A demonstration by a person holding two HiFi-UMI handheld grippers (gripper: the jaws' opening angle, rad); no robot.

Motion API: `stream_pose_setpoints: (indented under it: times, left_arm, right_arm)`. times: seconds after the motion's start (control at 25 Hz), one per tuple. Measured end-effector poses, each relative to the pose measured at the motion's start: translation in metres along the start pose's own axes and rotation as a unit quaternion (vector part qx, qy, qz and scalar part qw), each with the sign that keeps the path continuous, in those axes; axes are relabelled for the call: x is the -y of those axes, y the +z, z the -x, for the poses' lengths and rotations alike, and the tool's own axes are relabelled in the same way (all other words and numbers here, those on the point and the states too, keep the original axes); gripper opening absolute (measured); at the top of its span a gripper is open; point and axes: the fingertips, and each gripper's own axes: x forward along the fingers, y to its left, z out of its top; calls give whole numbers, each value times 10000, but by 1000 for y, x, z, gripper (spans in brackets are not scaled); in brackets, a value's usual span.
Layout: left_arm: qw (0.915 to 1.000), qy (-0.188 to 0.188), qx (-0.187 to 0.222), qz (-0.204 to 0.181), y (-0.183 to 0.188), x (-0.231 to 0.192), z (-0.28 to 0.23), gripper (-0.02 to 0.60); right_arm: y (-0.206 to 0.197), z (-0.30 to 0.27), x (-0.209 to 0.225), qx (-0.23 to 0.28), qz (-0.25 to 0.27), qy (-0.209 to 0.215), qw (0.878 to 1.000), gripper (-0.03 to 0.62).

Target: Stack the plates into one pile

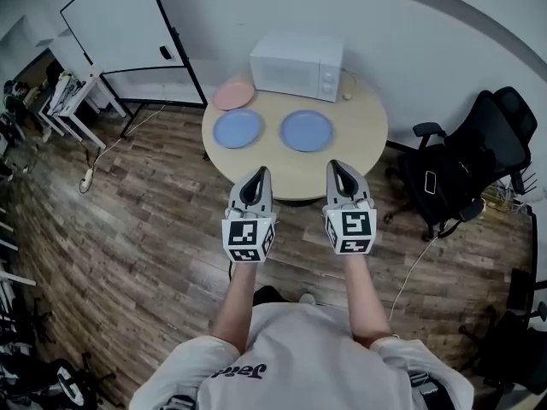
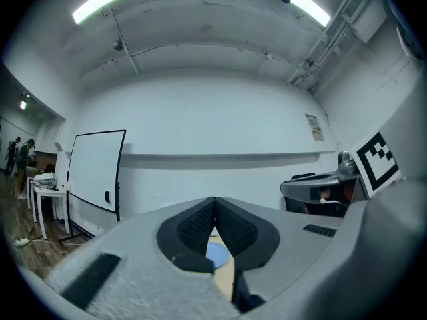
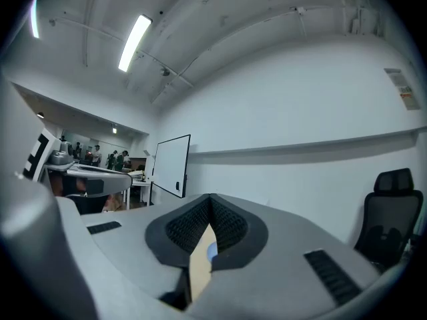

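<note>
On a round wooden table [image 1: 342, 156] lie three plates: a pink plate [image 1: 233, 95] at the back left, a blue plate [image 1: 238, 129] in front of it, and a second blue plate [image 1: 307, 131] to the right. My left gripper [image 1: 259, 174] and right gripper [image 1: 338, 167] hover side by side at the table's near edge, both shut and empty, pointing level at the table. In the left gripper view the black pads [image 2: 200, 224] meet, with a sliver of blue plate [image 2: 217, 253] below them. The right gripper view shows the same: pads [image 3: 227, 222] together, table and a blue plate [image 3: 211, 249] peeking through.
A white microwave [image 1: 297, 64] stands at the back of the table. A black office chair [image 1: 466, 161] is at the right, a whiteboard [image 1: 120, 24] at the back left, a cable on the wooden floor [image 1: 128, 229] to the left.
</note>
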Motion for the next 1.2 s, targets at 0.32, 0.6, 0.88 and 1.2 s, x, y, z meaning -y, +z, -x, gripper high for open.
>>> stream_pose_setpoints:
  times: [0.32, 0.6, 0.88, 1.2]
  left_arm:
    - [9989, -135, -443, -13, -31, -12, -25, 12]
    - [9971, -406, -577, 298, -57, -59, -101, 12]
    - [9952, -767, -422, 430, -50, -118, -195, 12]
    - [9863, -1301, -828, 591, -87, -164, -265, 12]
  right_arm:
    - [-31, -40, -13, -460, -508, 459, 9966, 15]
    - [-43, -118, -10, -526, -319, 331, 9976, 15]
    - [-41, -218, -4, -711, -258, 198, 9969, 15]
    - [-65, -299, 1, -1091, -437, -111, 9930, 15]
